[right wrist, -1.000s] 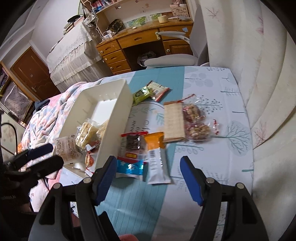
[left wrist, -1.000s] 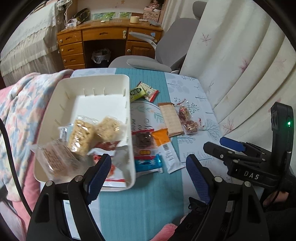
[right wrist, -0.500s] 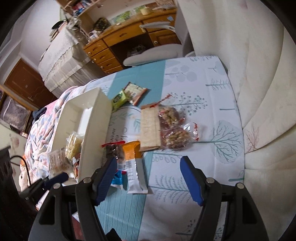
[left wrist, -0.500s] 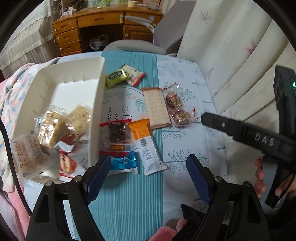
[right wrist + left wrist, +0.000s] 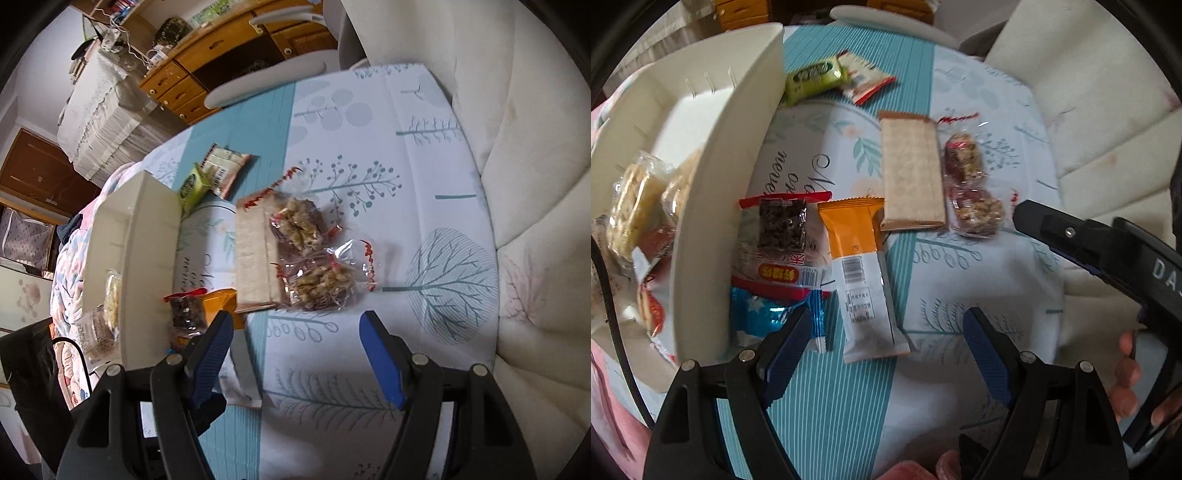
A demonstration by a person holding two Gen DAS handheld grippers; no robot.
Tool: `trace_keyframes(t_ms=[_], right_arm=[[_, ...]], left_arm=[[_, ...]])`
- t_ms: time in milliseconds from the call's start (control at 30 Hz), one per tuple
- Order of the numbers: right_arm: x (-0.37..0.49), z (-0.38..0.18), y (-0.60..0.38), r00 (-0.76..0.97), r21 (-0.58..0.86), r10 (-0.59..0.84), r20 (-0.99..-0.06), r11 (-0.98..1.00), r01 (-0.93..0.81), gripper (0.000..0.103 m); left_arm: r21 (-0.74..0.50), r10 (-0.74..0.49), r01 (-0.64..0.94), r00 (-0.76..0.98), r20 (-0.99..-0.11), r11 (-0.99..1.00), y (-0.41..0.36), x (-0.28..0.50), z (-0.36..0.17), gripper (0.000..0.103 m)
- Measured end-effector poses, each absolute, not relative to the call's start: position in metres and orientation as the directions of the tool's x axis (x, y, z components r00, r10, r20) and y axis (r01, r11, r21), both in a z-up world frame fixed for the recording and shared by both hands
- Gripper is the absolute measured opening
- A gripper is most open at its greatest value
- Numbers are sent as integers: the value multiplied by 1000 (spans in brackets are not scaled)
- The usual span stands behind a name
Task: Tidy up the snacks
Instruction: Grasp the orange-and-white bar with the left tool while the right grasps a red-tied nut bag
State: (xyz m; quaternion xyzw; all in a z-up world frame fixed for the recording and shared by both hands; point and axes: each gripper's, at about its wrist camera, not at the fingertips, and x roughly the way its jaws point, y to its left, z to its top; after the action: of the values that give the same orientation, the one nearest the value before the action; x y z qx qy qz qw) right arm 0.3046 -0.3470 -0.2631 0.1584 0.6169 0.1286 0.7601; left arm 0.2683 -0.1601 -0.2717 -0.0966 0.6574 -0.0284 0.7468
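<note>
With both sets of jaws held apart and empty, the left gripper [image 5: 882, 345] is poised over the orange-and-white bar [image 5: 862, 273] beside the white bin [image 5: 713, 206], the right gripper [image 5: 297, 354] near the nut clusters [image 5: 314, 258]; a closing grasp is called for.

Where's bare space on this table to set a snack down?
Free: tablecloth right of the nut clusters, toward the cushion; also the bin's far floor. Crowded: between bin wall and cracker pack.
</note>
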Motion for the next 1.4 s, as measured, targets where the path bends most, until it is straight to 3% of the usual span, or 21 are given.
trace_keyframes(t_ms=[600, 967, 1067, 1100, 1167, 1400], right_arm=[[334, -314, -338, 98, 299, 299, -949, 954, -15, 71], [339, -322, -321, 94, 232, 238, -967, 970, -69, 71], [340, -324, -315, 112, 221, 231, -966, 971, -92, 68], [340, -324, -314, 120, 220, 231, -966, 970, -99, 65], [338, -323, -313, 136, 238, 252, -958, 965, -113, 50], [326, -320, -312, 145, 224, 243, -959, 965, -136, 49]], left_arm=[[-56, -59, -129, -20, -998, 990, -170, 303, -338, 83], [-10, -19, -143, -57, -998, 990, -170, 305, -346, 58], [-8, -15, -141, -44, -999, 990, -174, 308, -343, 40], [-16, -22, -141, -45, -999, 990, -171, 309, -341, 40], [-22, -29, -143, -44, -999, 990, -168, 311, -339, 39], [-51, -61, -156, -60, -996, 986, -157, 300, -339, 36]])
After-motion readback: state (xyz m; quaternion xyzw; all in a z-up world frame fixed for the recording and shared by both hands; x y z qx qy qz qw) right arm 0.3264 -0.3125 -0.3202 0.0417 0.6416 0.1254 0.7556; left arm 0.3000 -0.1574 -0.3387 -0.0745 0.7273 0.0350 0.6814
